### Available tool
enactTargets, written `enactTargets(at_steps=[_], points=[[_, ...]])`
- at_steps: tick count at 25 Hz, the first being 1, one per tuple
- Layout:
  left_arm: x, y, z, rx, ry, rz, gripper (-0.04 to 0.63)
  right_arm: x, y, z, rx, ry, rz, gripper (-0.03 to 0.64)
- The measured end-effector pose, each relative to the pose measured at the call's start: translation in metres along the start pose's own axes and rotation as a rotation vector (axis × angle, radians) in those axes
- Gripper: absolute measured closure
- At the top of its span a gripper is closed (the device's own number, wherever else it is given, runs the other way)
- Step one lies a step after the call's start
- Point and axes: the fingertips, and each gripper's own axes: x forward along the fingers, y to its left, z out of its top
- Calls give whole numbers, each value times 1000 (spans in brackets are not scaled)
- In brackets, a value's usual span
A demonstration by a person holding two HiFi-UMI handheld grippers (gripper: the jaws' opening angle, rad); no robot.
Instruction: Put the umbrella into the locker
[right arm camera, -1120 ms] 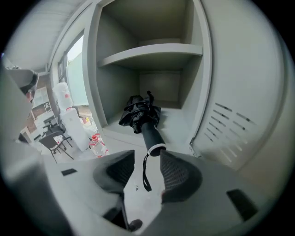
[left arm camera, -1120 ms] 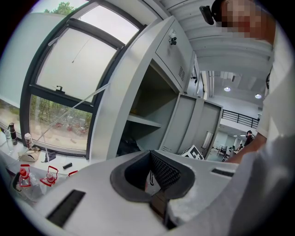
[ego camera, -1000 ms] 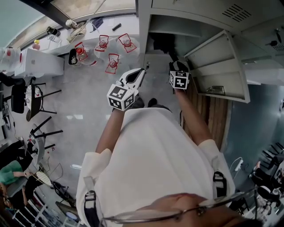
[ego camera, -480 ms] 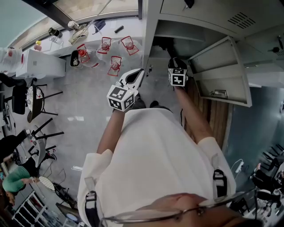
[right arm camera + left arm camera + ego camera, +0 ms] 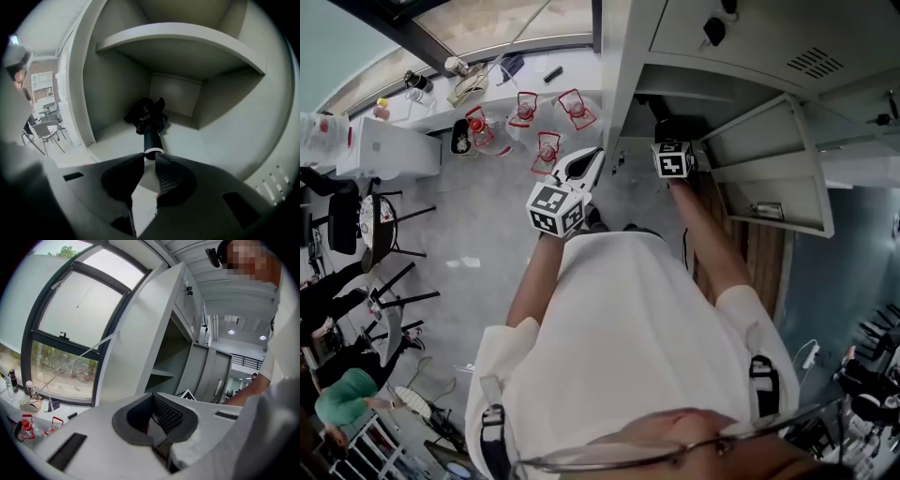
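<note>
Your right gripper (image 5: 149,157) reaches into the open locker (image 5: 105,89), into the compartment under a shelf (image 5: 187,44). Its jaws have just been closing and now stand nearly together, with a thin slit between them. Only pale locker floor shows through the slit, and nothing is clamped.

The umbrella (image 5: 149,117) lies on that floor. Its black canopy is bunched toward the far back, the folds hard to make out. The handle end, with a white ring, points to the near side just past the jaw tips, and its last bit is hidden behind the right tip.

In your head view those jaws are lost in the compartment's shadow beyond the marker cube (image 5: 673,159), and the umbrella cannot be picked out there.

Your left gripper (image 5: 153,394) hangs outside, left of the locker, with its jaws together on nothing. Your white clothing (image 5: 281,427) cuts off the right side of its view.
</note>
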Motion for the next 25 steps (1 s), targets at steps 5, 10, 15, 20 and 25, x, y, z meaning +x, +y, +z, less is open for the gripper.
enactTargets(at_steps=[5, 10, 15, 20, 25], points=[[11, 8, 4, 3, 5, -33, 592, 1, 2, -2, -5, 7, 13, 537], [22, 13, 4, -9, 16, -66, 592, -4, 5, 3, 14, -46, 23, 537], [30, 15, -1, -20, 29, -103, 592, -21, 5, 4, 53, -45, 8, 537], [34, 12, -9, -24, 43, -131, 592, -40, 7, 10, 70, -79, 11, 542], [33, 1, -14, -34, 32, -124, 592, -65, 11, 16, 58, -122, 41, 560]])
